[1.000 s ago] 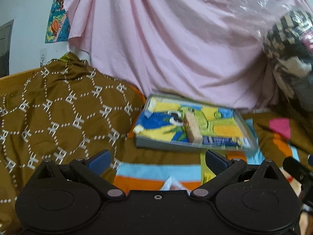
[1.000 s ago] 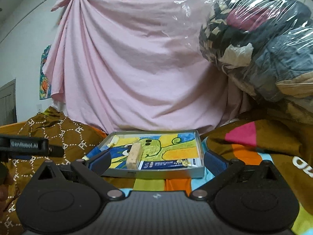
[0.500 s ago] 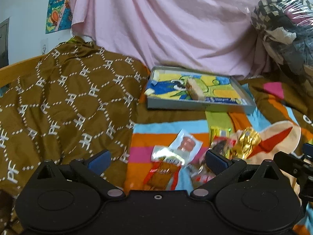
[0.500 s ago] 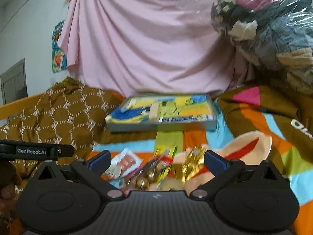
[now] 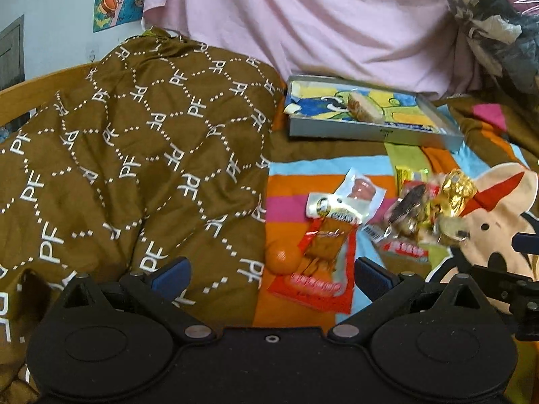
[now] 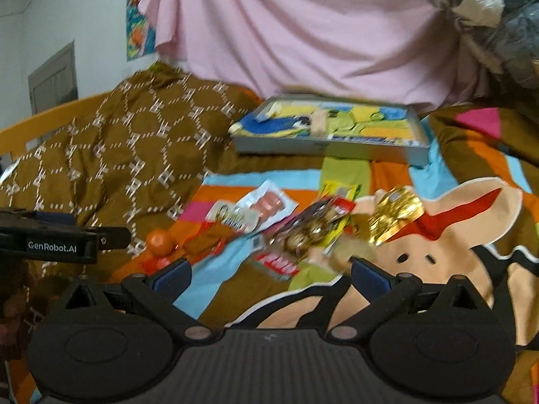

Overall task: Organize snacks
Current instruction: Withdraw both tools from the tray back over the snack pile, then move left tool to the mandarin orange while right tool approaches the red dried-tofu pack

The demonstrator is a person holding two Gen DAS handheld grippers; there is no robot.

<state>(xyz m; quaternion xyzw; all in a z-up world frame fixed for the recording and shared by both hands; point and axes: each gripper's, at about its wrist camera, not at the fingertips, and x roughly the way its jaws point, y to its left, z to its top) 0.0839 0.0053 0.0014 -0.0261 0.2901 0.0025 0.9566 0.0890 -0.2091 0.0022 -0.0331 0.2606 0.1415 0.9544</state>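
A pile of snack packets lies on the striped bedspread: a red packet (image 5: 323,262), a clear sausage packet (image 5: 360,190), a gold foil packet (image 5: 456,190) and an orange fruit (image 5: 283,261). Behind them a grey tray (image 5: 370,133) with a cartoon lining holds a beige bar (image 5: 365,107). My left gripper (image 5: 269,274) is open and empty just above the red packet. My right gripper (image 6: 269,276) is open and empty over the pile (image 6: 310,232); the gold packet (image 6: 394,213) and the tray (image 6: 323,149) show beyond it.
A brown patterned blanket (image 5: 134,161) is heaped on the left. A pink sheet (image 5: 320,23) hangs behind the tray. A plastic-wrapped bundle of clothes (image 5: 498,20) sits at the upper right. The left gripper's body (image 6: 57,239) shows at the left of the right wrist view.
Both grippers have tilted down and drawn back from the tray. The snack pile has come into view under them. Both stay open.
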